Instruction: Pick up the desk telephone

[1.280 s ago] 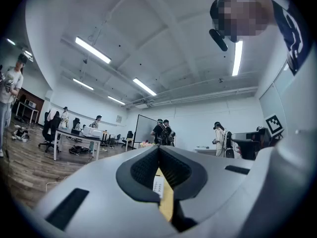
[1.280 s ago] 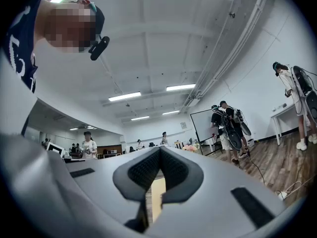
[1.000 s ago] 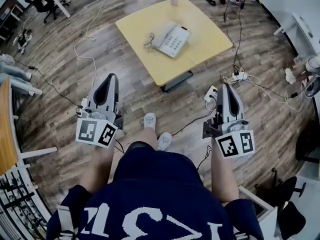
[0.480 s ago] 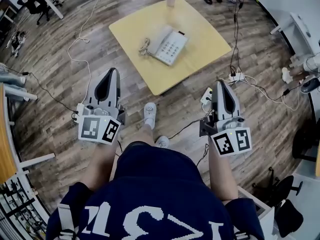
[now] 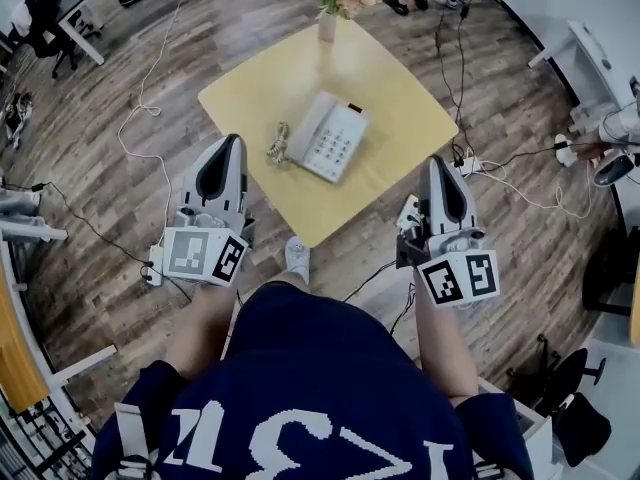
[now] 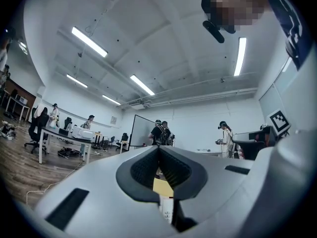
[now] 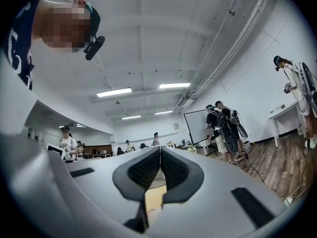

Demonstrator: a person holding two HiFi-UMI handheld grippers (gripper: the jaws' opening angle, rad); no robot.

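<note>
Desk telephone (image 5: pixel 325 138) lies askew near the middle of the yellow table (image 5: pixel 400 98), handset apparently in its cradle, coiled cord (image 5: pixel 278 148) bunched at its left edge. A flower vase (image 5: pixel 328 23) stands at the far corner, well apart. Left gripper (image 5: pixel 228 146) and right gripper (image 5: pixel 438 164) flank the table's near corner, both short of the phone, touching nothing. Each has its jaws pressed together and empty, sensible since there is nothing yet to take. Likely the approach stage: jaws must part before any grasp. Floor cables (image 5: pixel 150 88) trail around the table, a possible trip hazard.
</note>
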